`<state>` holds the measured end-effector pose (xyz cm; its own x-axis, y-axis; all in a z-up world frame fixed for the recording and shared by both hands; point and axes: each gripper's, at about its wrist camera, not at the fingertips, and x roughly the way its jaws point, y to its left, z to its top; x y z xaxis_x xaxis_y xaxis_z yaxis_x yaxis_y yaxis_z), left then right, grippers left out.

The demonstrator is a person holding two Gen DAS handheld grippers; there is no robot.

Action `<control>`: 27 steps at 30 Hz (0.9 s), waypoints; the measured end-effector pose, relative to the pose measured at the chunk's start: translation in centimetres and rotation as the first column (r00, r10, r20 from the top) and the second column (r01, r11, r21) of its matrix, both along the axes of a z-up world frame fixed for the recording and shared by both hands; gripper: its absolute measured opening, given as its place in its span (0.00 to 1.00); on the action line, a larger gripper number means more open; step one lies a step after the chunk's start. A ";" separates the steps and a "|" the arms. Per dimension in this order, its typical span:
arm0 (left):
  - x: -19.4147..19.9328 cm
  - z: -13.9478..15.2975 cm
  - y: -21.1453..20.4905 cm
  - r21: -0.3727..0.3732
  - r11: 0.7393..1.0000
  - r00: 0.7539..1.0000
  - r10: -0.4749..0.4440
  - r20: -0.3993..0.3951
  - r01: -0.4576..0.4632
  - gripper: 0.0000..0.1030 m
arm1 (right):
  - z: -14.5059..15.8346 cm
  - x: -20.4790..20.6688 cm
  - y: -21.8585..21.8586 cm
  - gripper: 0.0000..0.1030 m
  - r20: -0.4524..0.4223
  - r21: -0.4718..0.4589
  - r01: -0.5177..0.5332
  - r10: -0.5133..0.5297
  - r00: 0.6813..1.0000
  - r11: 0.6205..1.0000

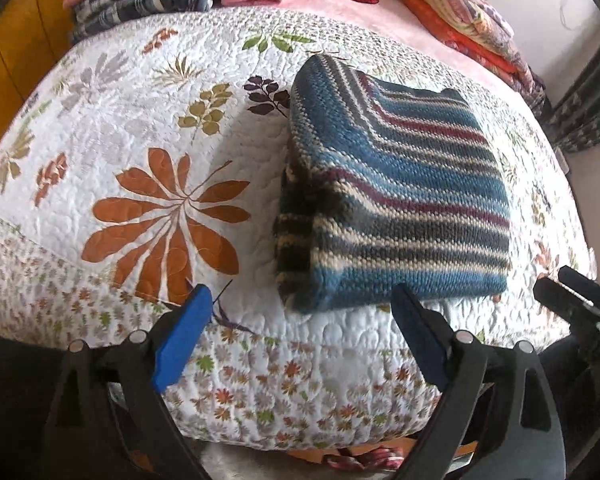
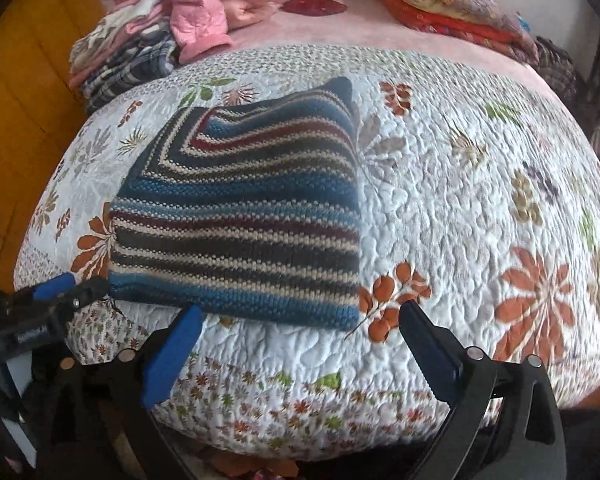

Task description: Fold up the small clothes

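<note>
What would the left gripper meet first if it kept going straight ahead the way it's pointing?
Probably the folded striped knit sweater: its near edge lies just ahead of the open left gripper, above the floral quilted bedspread. Depth is uncertain.

The striped knit sweater (image 1: 396, 200) (image 2: 240, 216) lies folded into a thick, roughly square bundle on the quilted bedspread (image 1: 140, 128) (image 2: 460, 184); its bands run blue, cream, dark grey and maroon; the topmost layer shows stripes meeting at an angle near the far corner; layered edges stack along its left side in the left wrist view; it rests flat, near the bed's front edge.
</note>
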<state>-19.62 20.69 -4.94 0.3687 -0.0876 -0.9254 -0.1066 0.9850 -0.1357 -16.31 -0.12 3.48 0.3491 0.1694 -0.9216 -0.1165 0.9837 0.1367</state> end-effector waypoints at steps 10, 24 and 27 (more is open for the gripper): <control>-1.4 0.9 -0.3 0.067 0.998 1.000 -0.006 0.016 0.005 0.88 | 0.7 -1.6 0.2 0.96 0.000 0.016 0.028 -0.028 1.000 0.999; -3.8 3.6 -1.8 0.158 0.987 0.999 -0.019 0.043 0.012 0.89 | 2.3 -4.5 1.3 0.96 0.014 0.017 0.033 -0.034 0.999 0.999; -4.1 4.3 -1.9 0.164 0.986 0.999 -0.020 0.047 0.012 0.89 | 2.9 -4.8 1.6 0.96 0.013 0.001 0.036 -0.036 0.999 0.999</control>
<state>-23.74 18.77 -0.68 0.4130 0.0570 -0.9089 -0.0878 0.9959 0.0226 -21.08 1.46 6.38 0.3666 0.1576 -0.9170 -0.0829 0.9872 0.1365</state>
